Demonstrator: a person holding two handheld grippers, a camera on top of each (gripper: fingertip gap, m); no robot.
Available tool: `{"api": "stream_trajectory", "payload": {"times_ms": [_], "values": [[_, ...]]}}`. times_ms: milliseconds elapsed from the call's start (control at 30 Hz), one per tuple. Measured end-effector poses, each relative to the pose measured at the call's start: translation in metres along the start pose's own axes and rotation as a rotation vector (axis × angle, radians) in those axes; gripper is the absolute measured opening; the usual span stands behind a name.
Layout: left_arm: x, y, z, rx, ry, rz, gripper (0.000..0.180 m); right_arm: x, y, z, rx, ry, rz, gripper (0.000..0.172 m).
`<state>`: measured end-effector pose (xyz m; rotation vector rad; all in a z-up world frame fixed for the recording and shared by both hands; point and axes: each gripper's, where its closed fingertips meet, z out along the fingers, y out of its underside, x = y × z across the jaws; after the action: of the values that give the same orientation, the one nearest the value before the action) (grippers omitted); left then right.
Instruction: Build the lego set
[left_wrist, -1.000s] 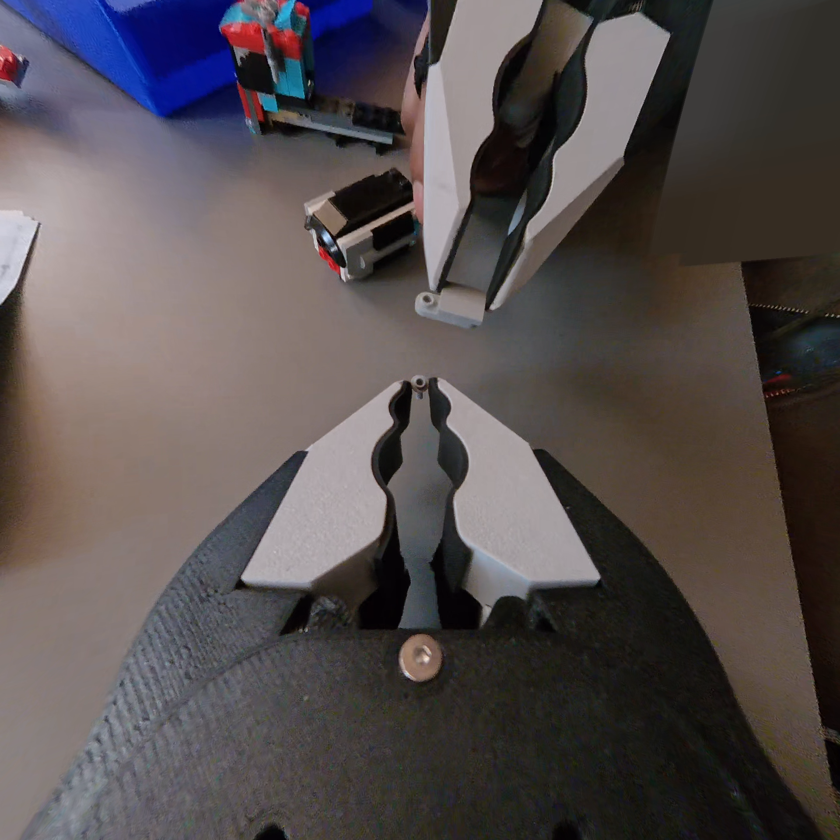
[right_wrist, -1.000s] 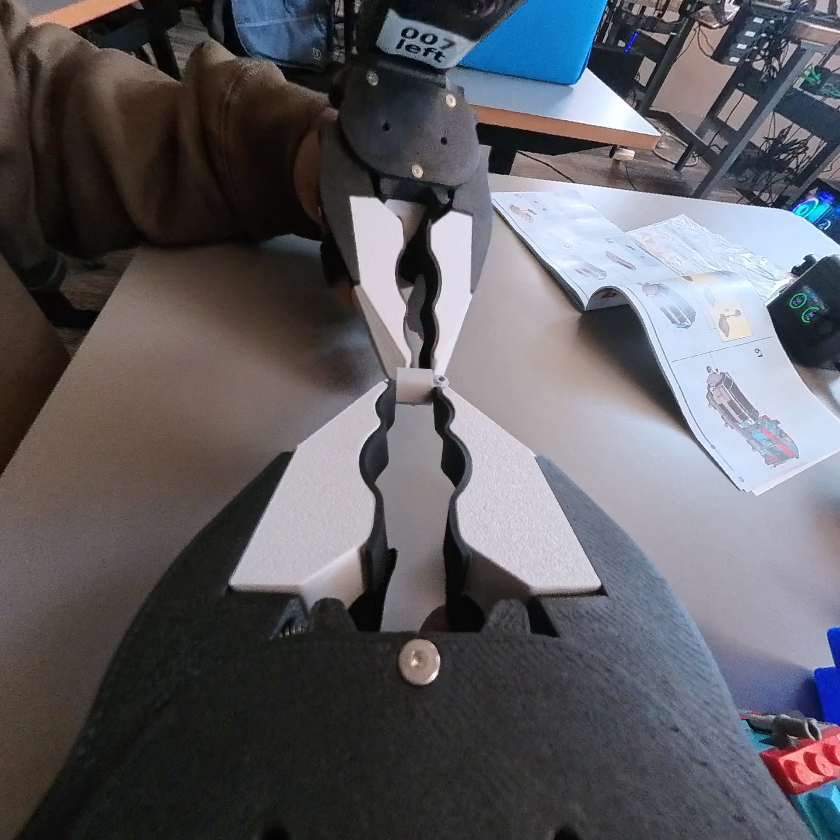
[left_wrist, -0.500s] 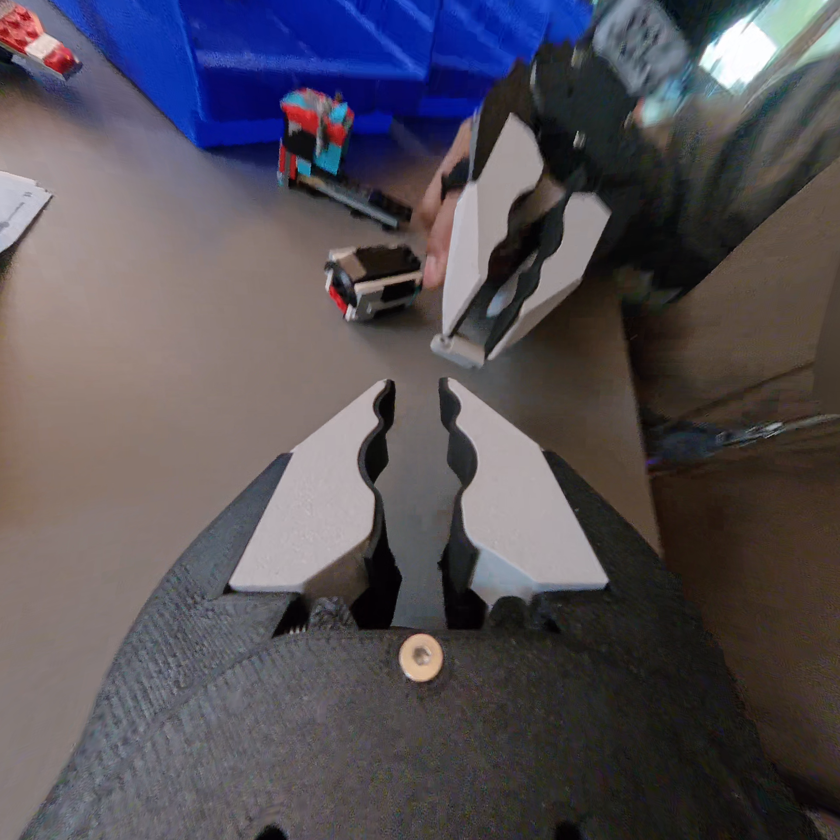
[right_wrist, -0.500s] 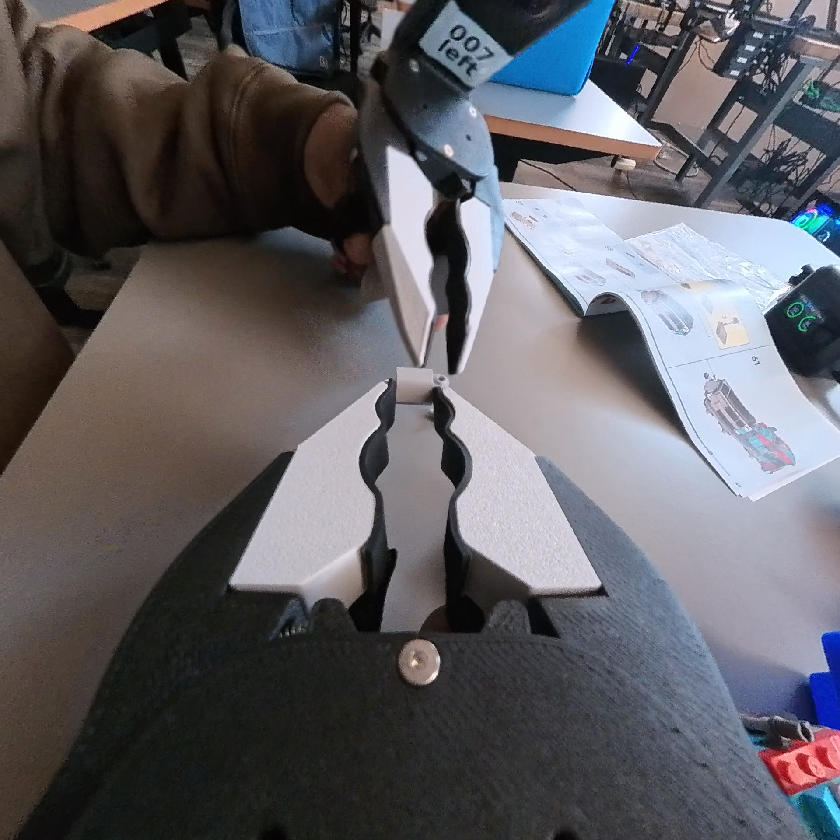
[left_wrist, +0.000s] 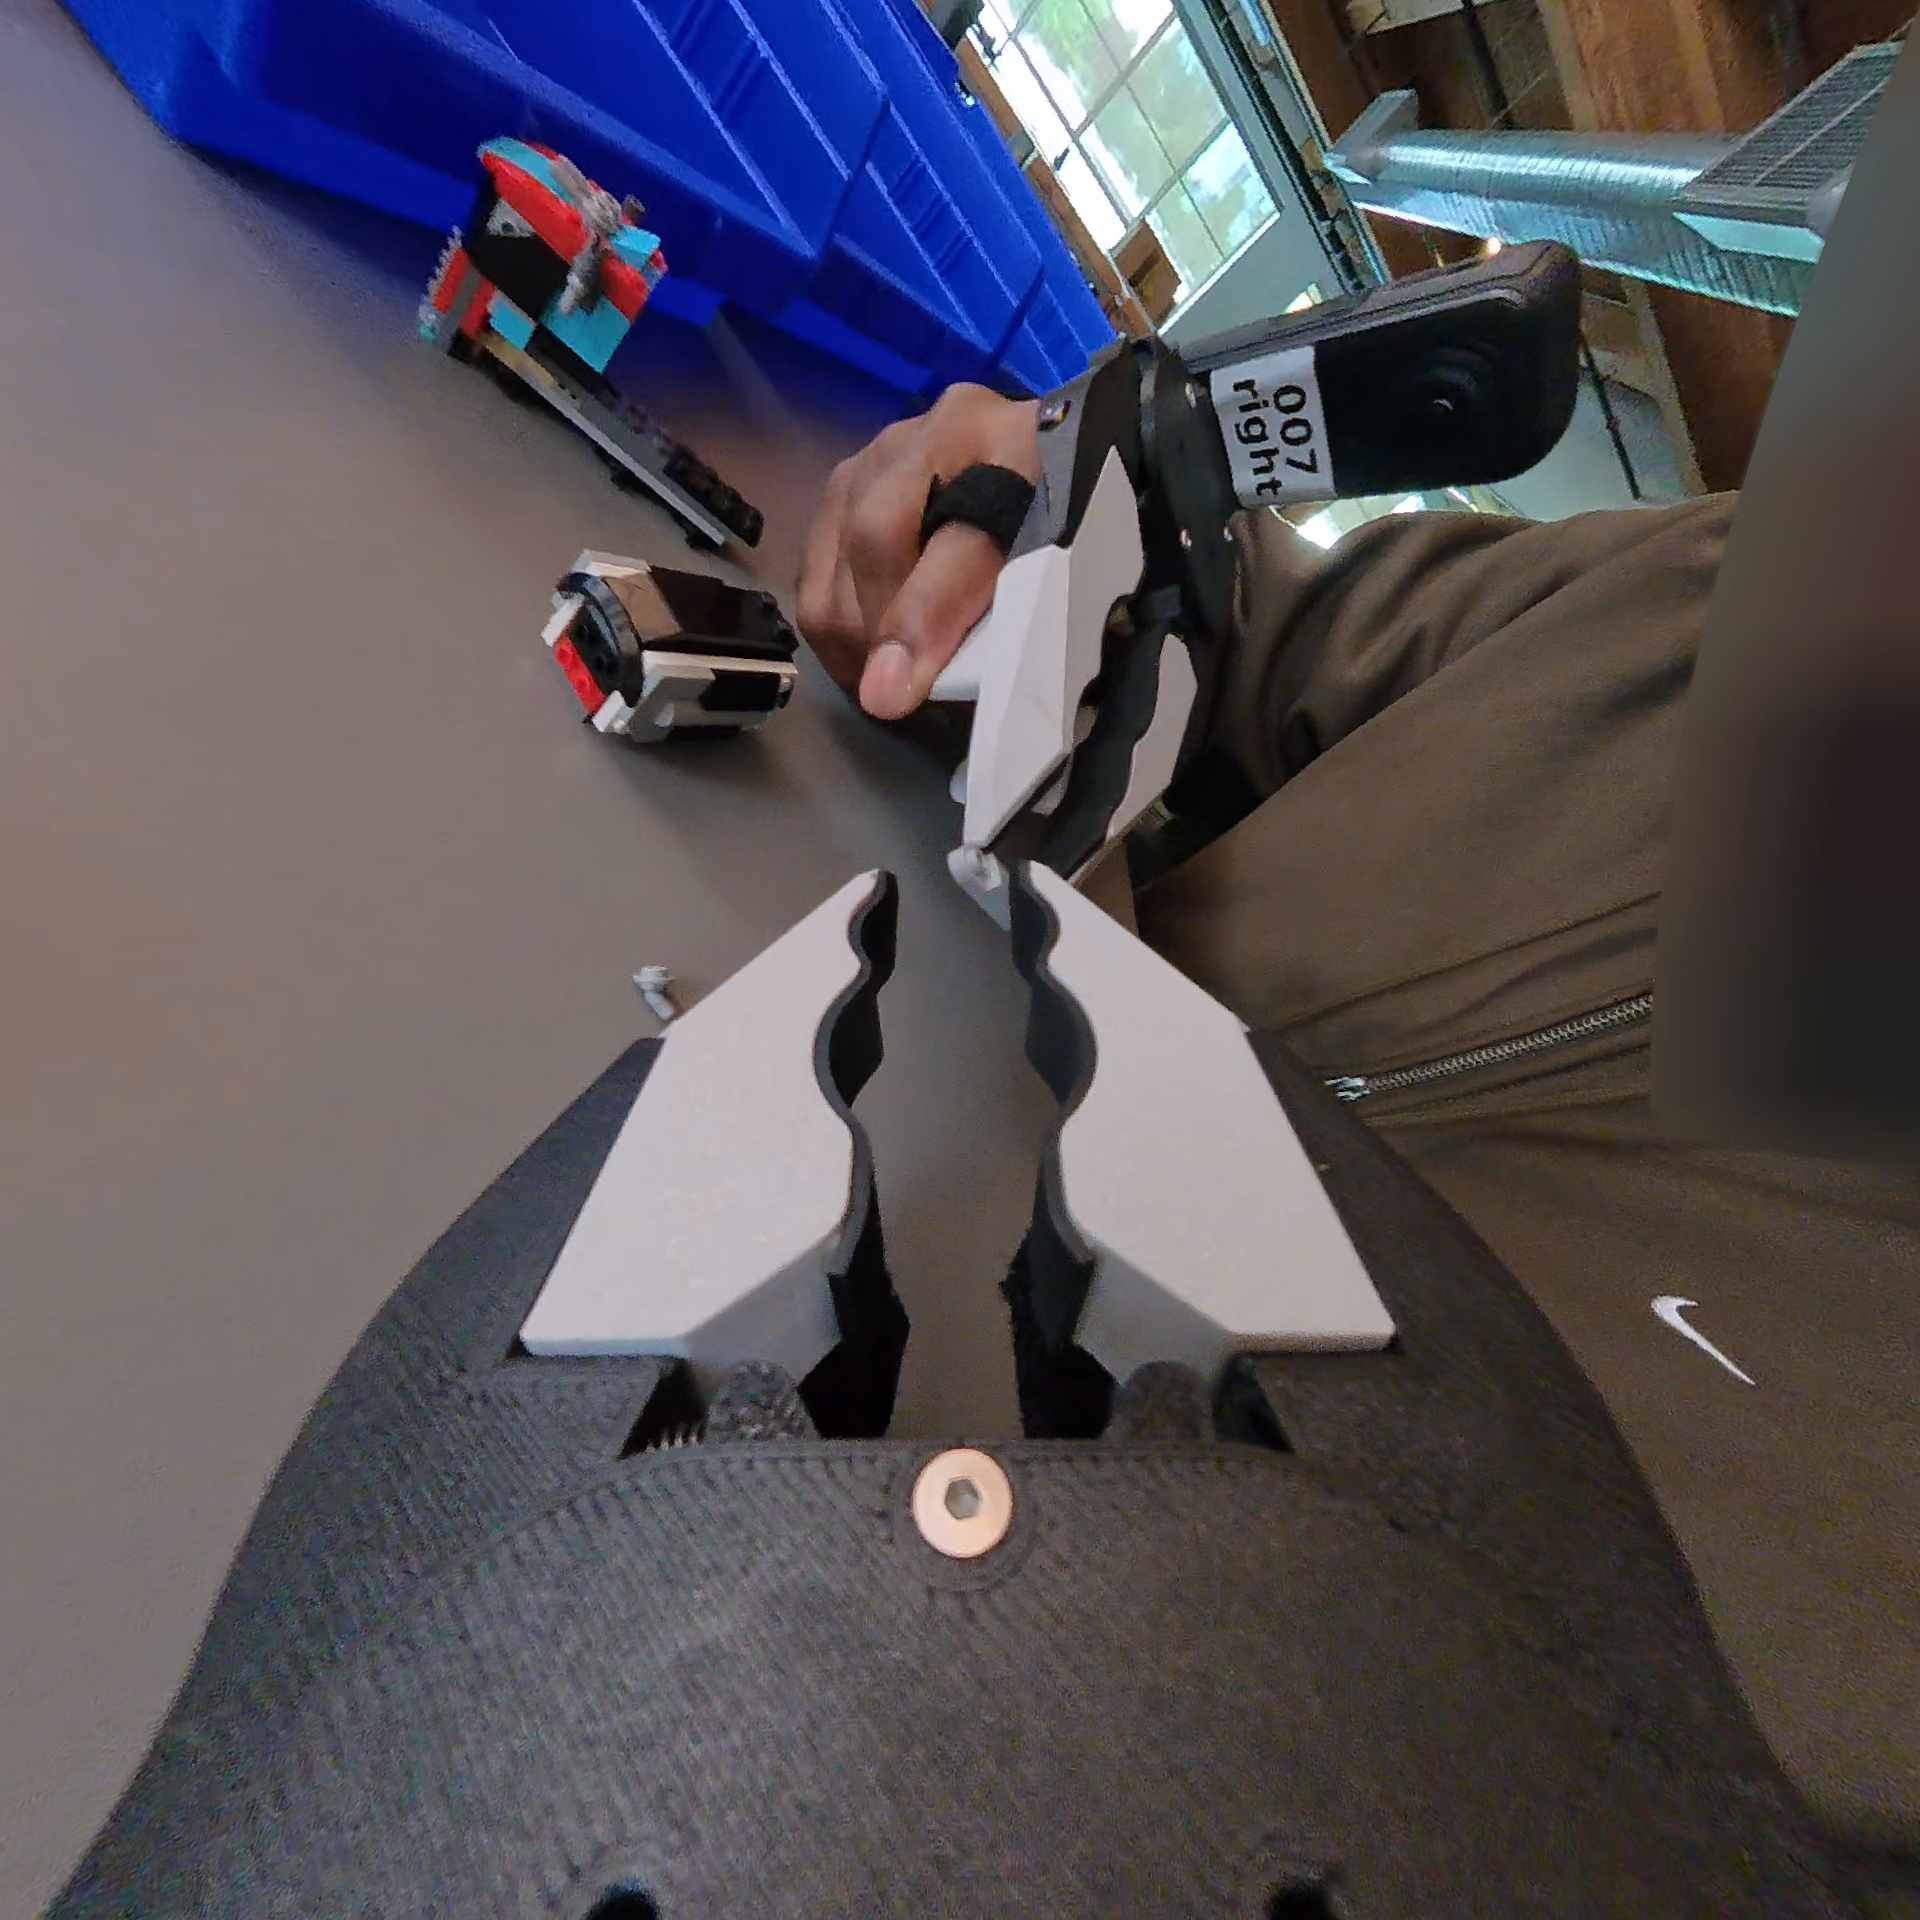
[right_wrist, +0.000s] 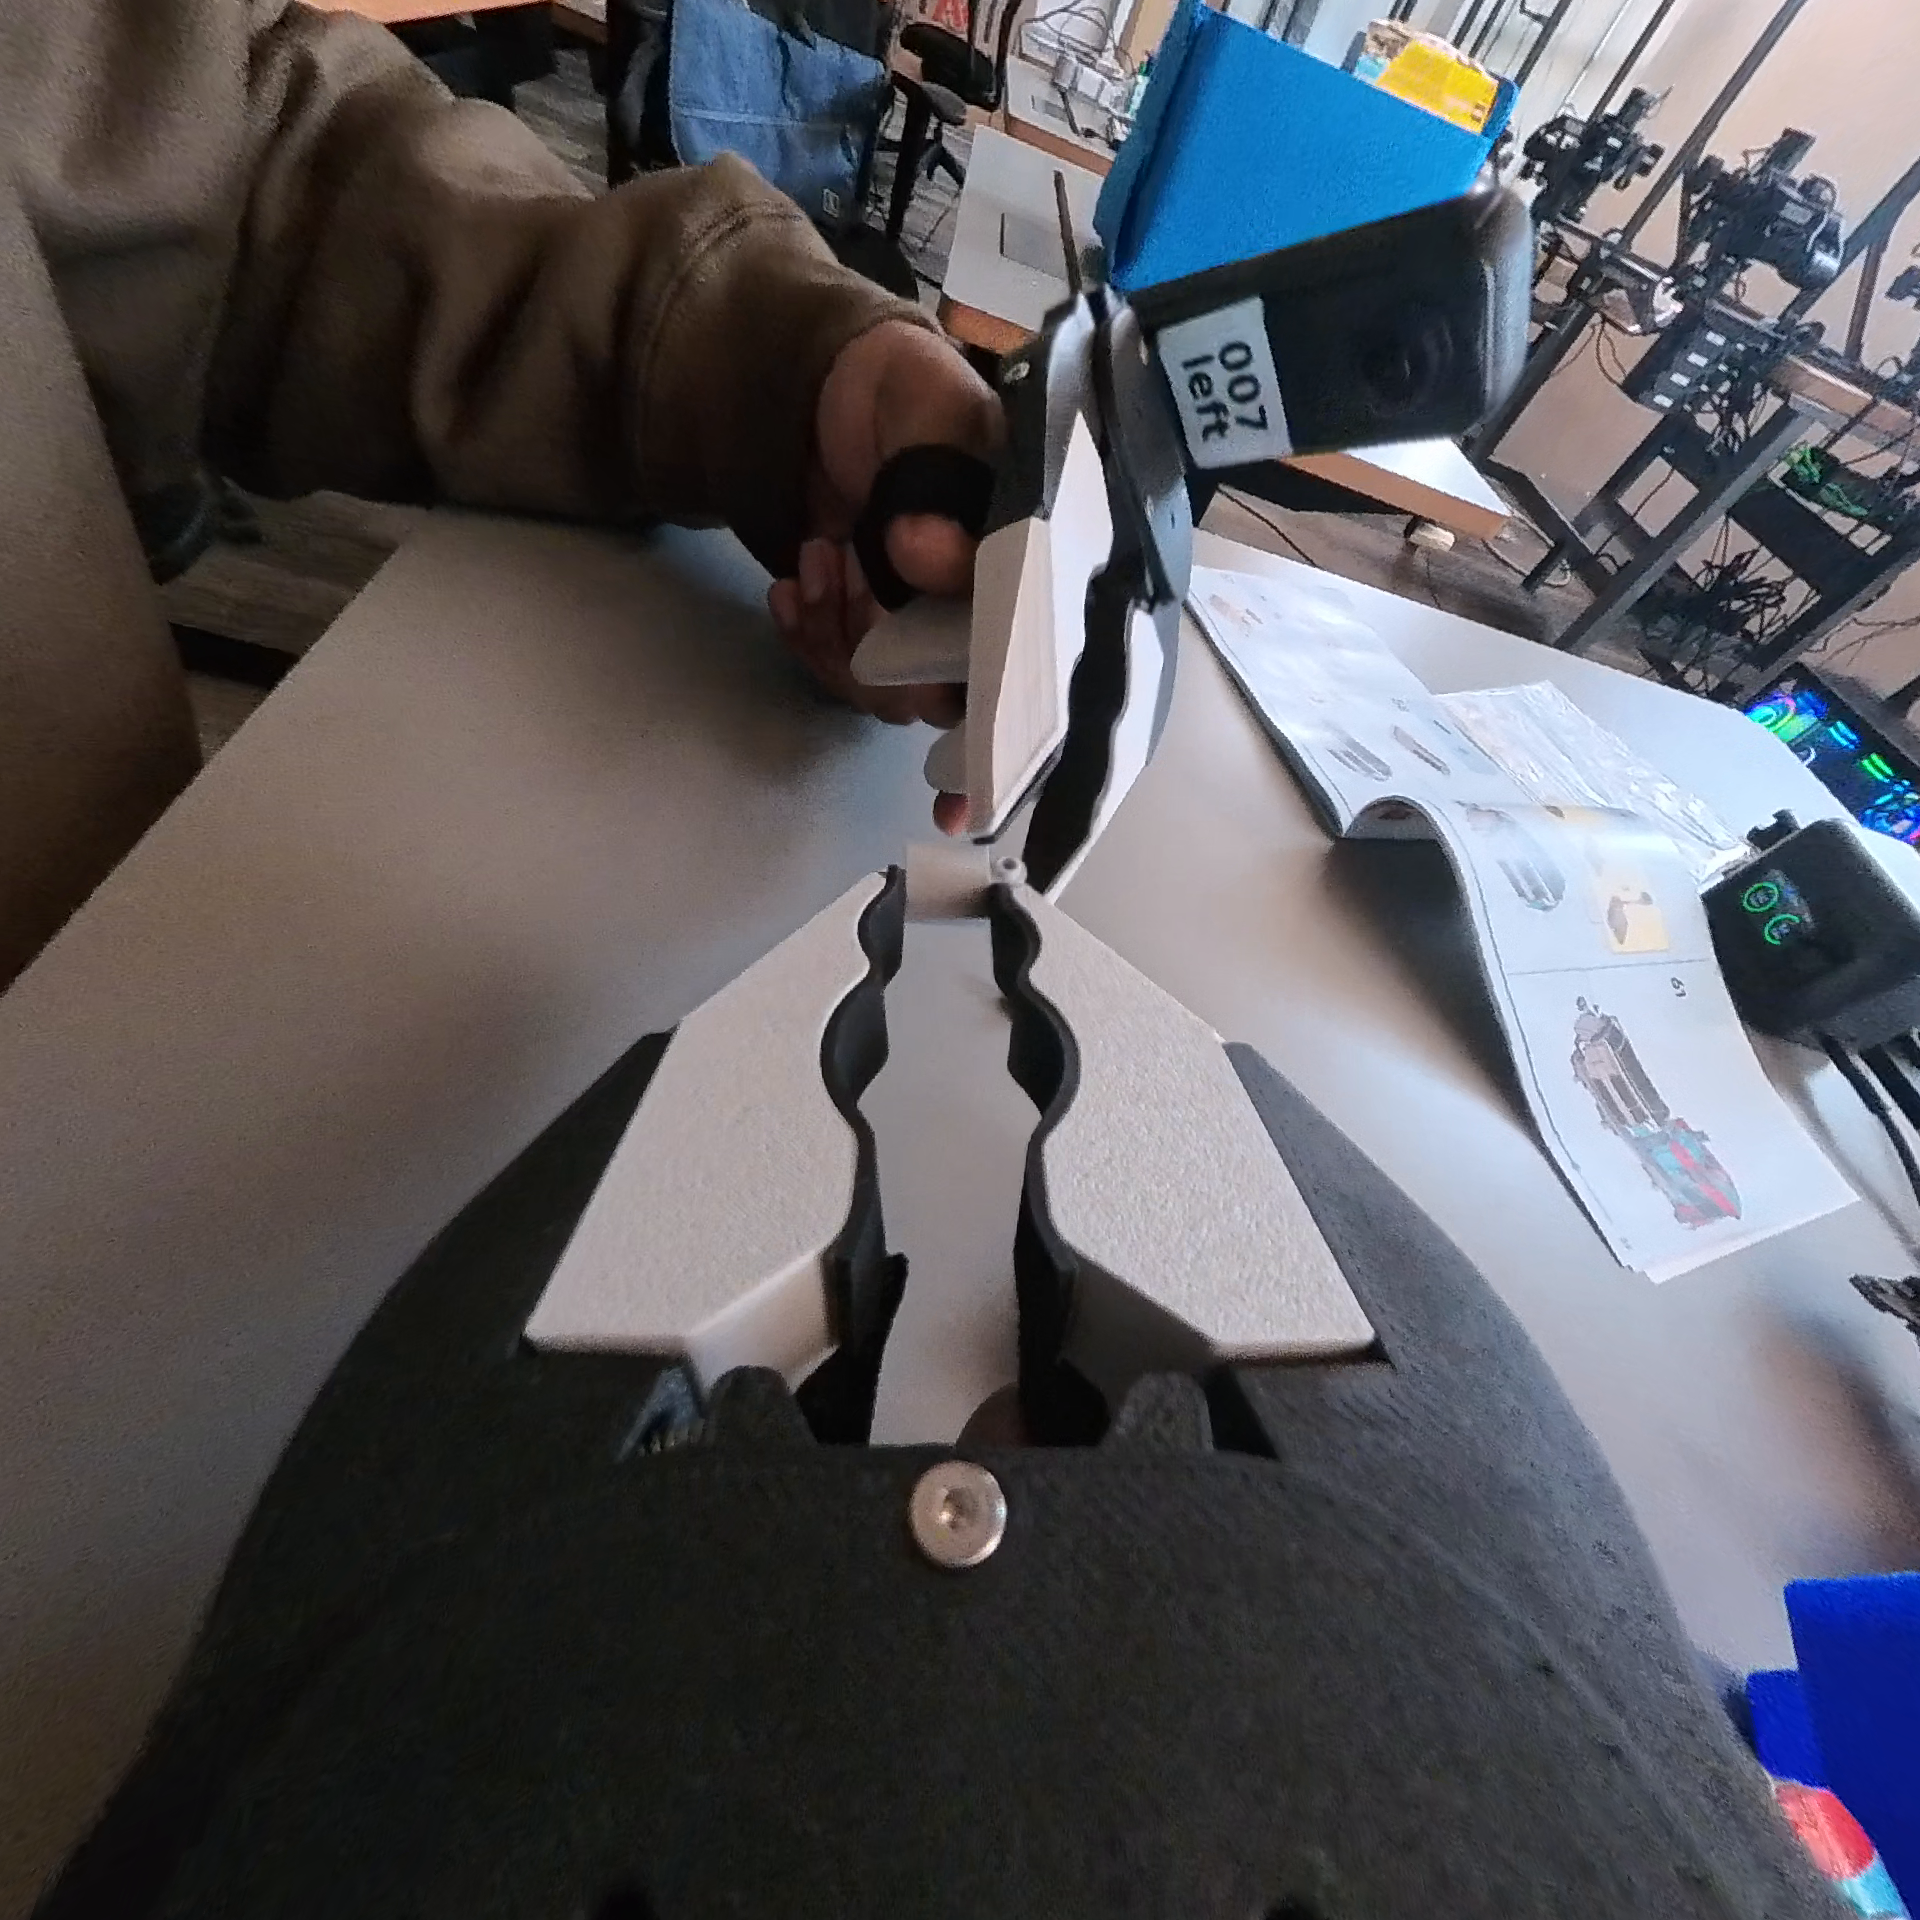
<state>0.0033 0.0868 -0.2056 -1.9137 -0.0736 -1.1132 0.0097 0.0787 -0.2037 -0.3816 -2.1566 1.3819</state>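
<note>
Right claw (right_wrist: 948, 896) grips a small light-grey brick piece (right_wrist: 945, 883) between its tips, pads pressed on both sides. Left claw (left_wrist: 951, 891) stands narrowly parted with nothing between its fingers, its tips just beside that held piece. A tiny grey pin (left_wrist: 655, 985) lies on the grey tabletop (left_wrist: 260, 831) just left of the left claw. Farther out sit a small black, white and red brick block (left_wrist: 670, 660) and a red, teal and black brick model (left_wrist: 551, 260), near blue bins (left_wrist: 727, 114). An open instruction booklet (right_wrist: 1558, 935) lies to the right, beside a black device (right_wrist: 1818, 935).
</note>
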Motion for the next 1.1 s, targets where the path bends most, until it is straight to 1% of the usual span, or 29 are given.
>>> {"api": "stream_trajectory", "payload": {"times_ms": [100,233,333,433,567,733,867,967,1033,1100], "values": [[0.006,0.005,0.004,-0.029,0.038,-0.007,0.022,-0.002,0.002,0.001,-0.007,-0.006,-0.02,0.017],[0.007,0.008,0.006,-0.042,0.043,-0.006,0.021,-0.005,0.002,0.001,-0.01,-0.018,-0.035,0.017],[0.007,0.006,0.005,-0.029,0.047,-0.012,0.011,-0.006,0.001,0.001,-0.008,-0.021,-0.041,0.018],[0.009,0.005,0.005,-0.02,0.057,-0.002,0.01,-0.005,-0.001,0.0,0.003,-0.02,-0.042,0.018],[0.011,0.0,0.004,0.012,0.074,-0.007,0.009,-0.002,-0.004,-0.002,0.018,-0.003,-0.033,0.018],[0.016,-0.013,-0.001,0.091,0.114,-0.02,0.007,0.01,-0.008,-0.005,0.046,0.041,0.014,0.019],[0.02,-0.026,-0.008,0.179,0.148,-0.023,0.007,0.019,-0.01,-0.009,0.071,0.066,0.081,0.019],[0.018,-0.04,-0.017,0.272,0.143,-0.013,0.007,0.026,-0.011,-0.011,0.086,0.08,0.179,0.023],[0.015,-0.049,-0.022,0.345,0.122,-0.001,0.007,0.034,-0.013,-0.012,0.117,0.118,0.293,0.026],[0.016,-0.058,-0.025,0.425,0.116,0.016,0.007,0.044,-0.015,-0.015,0.171,0.16,0.458,0.028]]}}
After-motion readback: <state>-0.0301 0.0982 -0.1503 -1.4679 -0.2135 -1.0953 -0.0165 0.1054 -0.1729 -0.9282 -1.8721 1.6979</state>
